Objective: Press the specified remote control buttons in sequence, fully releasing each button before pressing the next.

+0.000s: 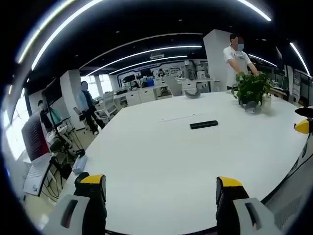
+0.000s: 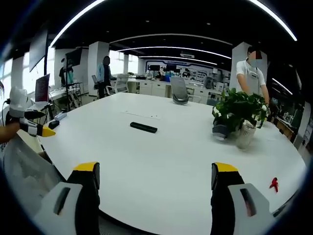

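Both grippers held back from the remote; nothing gripped.

Nearest, I see my left gripper (image 1: 160,188) with jaws spread wide over the near edge of the white table (image 1: 161,161), holding nothing; my right gripper (image 2: 155,176) stands the same, jaws apart and empty. The remote (image 2: 143,127), a slim black bar, lies flat on the table well beyond both grippers, untouched. In the right gripper view, a small red item (image 2: 274,183) lies on the table to the right of the remote, nearer me. A potted plant (image 2: 238,115) stands right of the remote. A person in a white shirt (image 2: 252,73) stands behind the plant; another person (image 2: 102,73) stands far left of the remote.
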The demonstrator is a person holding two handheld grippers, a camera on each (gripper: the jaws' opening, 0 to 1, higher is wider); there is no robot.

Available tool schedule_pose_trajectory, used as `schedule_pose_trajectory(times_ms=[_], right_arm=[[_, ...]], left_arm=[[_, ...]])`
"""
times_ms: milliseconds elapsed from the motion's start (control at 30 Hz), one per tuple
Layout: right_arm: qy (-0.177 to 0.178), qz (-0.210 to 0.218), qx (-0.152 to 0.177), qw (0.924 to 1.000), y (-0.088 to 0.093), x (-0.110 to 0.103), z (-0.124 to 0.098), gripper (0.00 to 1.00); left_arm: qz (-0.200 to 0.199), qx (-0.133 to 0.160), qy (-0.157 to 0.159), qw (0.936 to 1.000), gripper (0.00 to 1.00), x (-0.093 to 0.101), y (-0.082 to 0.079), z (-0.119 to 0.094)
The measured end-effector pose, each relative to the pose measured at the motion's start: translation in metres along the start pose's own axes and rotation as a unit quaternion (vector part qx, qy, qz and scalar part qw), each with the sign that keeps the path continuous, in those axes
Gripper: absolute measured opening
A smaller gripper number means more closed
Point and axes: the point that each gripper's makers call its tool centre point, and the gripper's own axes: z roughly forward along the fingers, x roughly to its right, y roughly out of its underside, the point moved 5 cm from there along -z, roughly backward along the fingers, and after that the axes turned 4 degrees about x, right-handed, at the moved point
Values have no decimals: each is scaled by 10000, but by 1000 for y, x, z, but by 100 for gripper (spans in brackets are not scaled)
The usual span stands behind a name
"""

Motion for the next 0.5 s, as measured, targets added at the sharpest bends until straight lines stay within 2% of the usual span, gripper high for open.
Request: schedule_pose_trajectory(times_ms=[500], right_arm=[[-26, 32, -67, 10000, 2, 1, 2, 96]], left_arm=[[7, -126, 93, 9999, 97, 1, 2, 2]])
